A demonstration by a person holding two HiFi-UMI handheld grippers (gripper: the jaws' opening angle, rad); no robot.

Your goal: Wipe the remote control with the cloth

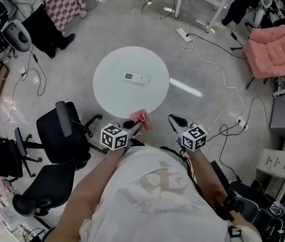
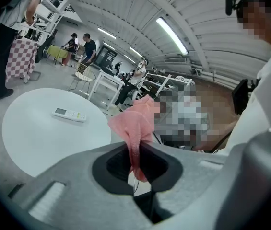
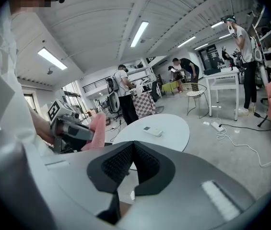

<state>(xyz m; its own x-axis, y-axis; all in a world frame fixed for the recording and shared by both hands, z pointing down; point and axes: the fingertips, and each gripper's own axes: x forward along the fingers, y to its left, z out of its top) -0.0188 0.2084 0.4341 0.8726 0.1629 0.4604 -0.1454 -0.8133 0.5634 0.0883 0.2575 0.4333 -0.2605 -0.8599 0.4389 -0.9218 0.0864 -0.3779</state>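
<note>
In the head view, a slim white plastic remote control (image 1: 135,77) lay near the middle of a round white table (image 1: 107,92), buttons up and well apart from both tools; the person stood at the table's near edge, not yet in reach of it. The left gripper (image 1: 132,126) carried a crumpled pink cloth (image 1: 140,118) out in front of its tips, over the near rim of the table, probably so that the loose end could meet the remote first; the right gripper (image 1: 175,119) hung beside it, just off the rim, carrying nothing.

In the left gripper view, the jaws were clamped on a narrow fold of the cloth, the rest bunching above the pads; a pinch that low left plenty of fabric free for wiping; the remote sat ahead and to the left on the bare tabletop.

In the right gripper view, the dark ribbed pads were pressed together with nothing between them; the remote lay beyond them, so this tool seemed free to steady it once wiping began.
</note>
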